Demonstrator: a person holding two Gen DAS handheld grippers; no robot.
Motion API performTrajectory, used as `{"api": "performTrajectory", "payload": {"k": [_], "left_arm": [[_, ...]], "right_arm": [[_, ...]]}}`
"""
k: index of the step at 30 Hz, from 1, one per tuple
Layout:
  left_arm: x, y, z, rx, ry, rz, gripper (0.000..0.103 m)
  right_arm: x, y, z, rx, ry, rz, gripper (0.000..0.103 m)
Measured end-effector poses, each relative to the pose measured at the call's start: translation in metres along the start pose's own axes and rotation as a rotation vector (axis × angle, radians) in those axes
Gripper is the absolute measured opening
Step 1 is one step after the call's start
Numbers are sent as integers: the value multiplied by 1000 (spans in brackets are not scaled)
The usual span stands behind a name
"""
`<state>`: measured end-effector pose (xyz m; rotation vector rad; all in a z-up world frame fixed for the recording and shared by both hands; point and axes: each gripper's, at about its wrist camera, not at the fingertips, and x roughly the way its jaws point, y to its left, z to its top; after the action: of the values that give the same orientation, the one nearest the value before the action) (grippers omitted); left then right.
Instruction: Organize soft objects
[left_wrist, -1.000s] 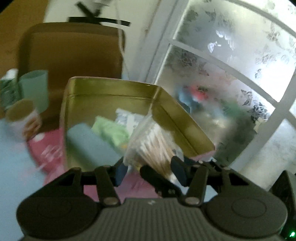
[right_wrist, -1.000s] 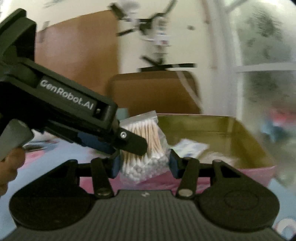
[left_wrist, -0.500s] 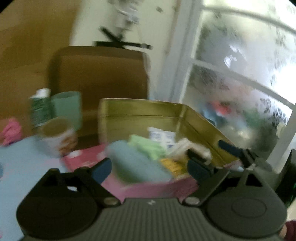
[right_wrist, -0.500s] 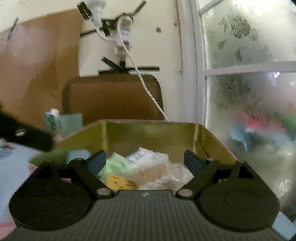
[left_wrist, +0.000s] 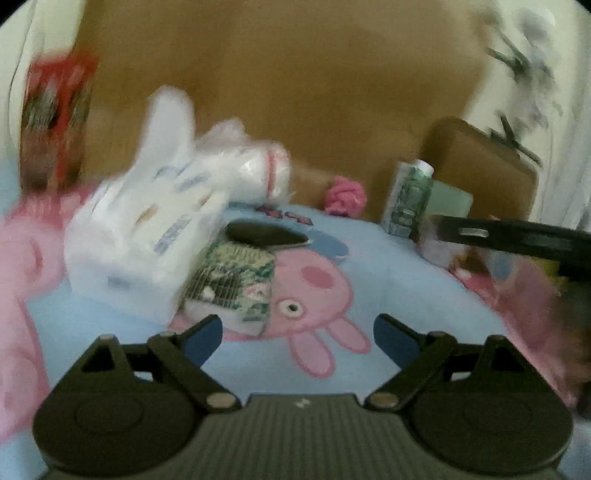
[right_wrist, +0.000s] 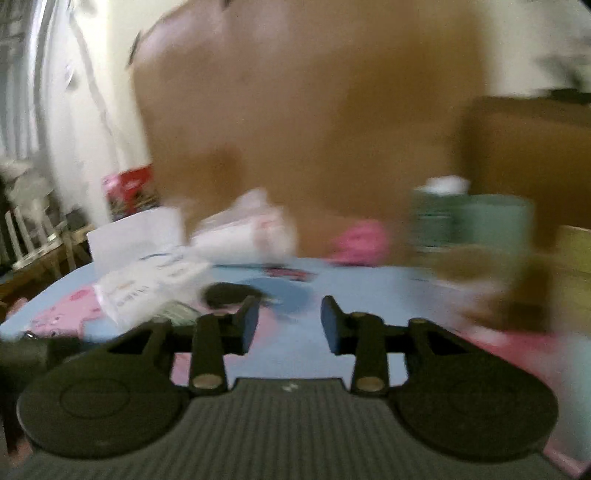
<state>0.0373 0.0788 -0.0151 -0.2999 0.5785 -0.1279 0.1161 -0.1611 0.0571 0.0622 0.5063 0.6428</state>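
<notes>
My left gripper (left_wrist: 297, 338) is open and empty above the blue cartoon-pig tablecloth (left_wrist: 388, 280). Just ahead and left lie a green patterned tissue pack (left_wrist: 232, 284), a white tissue pack (left_wrist: 144, 236), a clear plastic bag (left_wrist: 240, 166) and a dark flat item (left_wrist: 266, 234). A pink soft ball (left_wrist: 345, 195) sits at the back. My right gripper (right_wrist: 290, 328) is open and empty, facing the same blurred pile: the white packs (right_wrist: 147, 280), the dark item (right_wrist: 229, 295) and the pink ball (right_wrist: 360, 240).
A green bottle (left_wrist: 408, 199) and a teal cup (left_wrist: 452, 201) stand at the back right, also in the right wrist view (right_wrist: 491, 221). A red box (left_wrist: 55, 122) stands far left. The gold tin's corner (right_wrist: 576, 258) shows at right. The other gripper's finger (left_wrist: 517, 238) crosses the right side.
Both grippers let go of the cotton swab bag over the gold tin, opened, then swung left to face the pile on the tablecloth.
</notes>
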Motion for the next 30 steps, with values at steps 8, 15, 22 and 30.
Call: {"api": "performTrajectory", "payload": {"k": [8, 15, 22, 30], "left_arm": [[2, 0, 4, 5, -14, -71, 95], [3, -1, 1, -1, 7, -95, 97], [2, -19, -6, 116, 26, -152, 100], [-5, -32, -11, 175, 12, -153, 102]], "right_arm": [[183, 42, 39, 78, 297, 89, 45], [152, 65, 14, -243, 373, 117, 46], [31, 22, -32, -82, 310, 35, 44], [-74, 13, -73, 40, 171, 8, 51]]}}
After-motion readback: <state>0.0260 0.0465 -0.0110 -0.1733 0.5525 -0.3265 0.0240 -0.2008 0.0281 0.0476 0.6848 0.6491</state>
